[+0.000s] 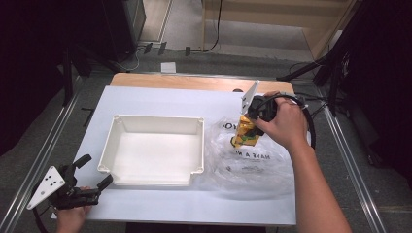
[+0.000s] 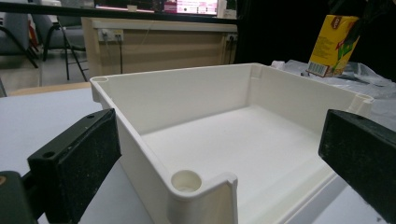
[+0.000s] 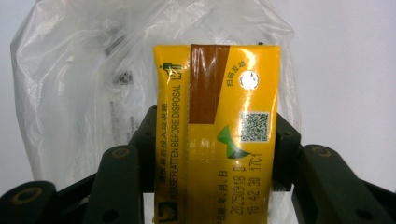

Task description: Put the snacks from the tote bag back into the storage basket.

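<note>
My right gripper (image 1: 247, 127) is shut on a yellow drink carton (image 1: 244, 134), holding it over a clear plastic bag (image 1: 248, 165) on the right of the white table. In the right gripper view both black jaws press the sides of the carton (image 3: 217, 130), with the bag (image 3: 84, 93) behind it. A white plastic tray (image 1: 158, 118) lies empty in the table's middle. Near the table's front left corner, my left gripper (image 1: 97, 170) is open and holds nothing. In the left gripper view its jaws frame the tray's near corner (image 2: 187, 182), and the carton (image 2: 332, 44) shows far right.
The white table top (image 1: 160, 99) sits on a wooden board (image 1: 194, 80). Metal rails (image 1: 43, 155) run along both sides of the table. Cables and a black stand (image 1: 330, 63) lie on the floor beyond the far edge.
</note>
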Motion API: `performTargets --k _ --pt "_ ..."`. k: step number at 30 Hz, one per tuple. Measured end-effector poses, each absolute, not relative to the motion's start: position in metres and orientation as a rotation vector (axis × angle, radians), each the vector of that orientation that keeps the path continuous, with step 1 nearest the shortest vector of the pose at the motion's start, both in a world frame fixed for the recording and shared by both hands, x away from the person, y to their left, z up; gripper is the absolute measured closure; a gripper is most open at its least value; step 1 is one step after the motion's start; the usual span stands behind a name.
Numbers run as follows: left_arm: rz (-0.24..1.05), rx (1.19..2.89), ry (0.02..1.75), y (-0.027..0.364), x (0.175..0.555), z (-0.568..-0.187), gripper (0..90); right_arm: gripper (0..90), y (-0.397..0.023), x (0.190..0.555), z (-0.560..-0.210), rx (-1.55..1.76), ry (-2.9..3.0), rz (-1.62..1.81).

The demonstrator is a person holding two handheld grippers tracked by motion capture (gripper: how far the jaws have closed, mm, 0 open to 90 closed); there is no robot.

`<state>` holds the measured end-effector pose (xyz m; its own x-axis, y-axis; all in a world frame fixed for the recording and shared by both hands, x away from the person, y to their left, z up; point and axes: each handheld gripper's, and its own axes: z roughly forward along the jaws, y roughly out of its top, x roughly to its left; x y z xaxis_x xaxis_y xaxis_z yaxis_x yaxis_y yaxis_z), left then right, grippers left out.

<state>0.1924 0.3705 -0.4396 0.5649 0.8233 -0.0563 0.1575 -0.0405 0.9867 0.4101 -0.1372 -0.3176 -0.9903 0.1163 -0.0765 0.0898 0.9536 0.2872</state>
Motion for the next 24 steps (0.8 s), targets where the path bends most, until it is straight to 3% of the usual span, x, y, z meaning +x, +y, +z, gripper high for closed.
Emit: performTargets --k 24 --pt "0.662 1.547 0.863 0.37 0.192 -0.44 0.0 53.1 -0.121 0.41 -0.307 0.112 3.01 0.469"
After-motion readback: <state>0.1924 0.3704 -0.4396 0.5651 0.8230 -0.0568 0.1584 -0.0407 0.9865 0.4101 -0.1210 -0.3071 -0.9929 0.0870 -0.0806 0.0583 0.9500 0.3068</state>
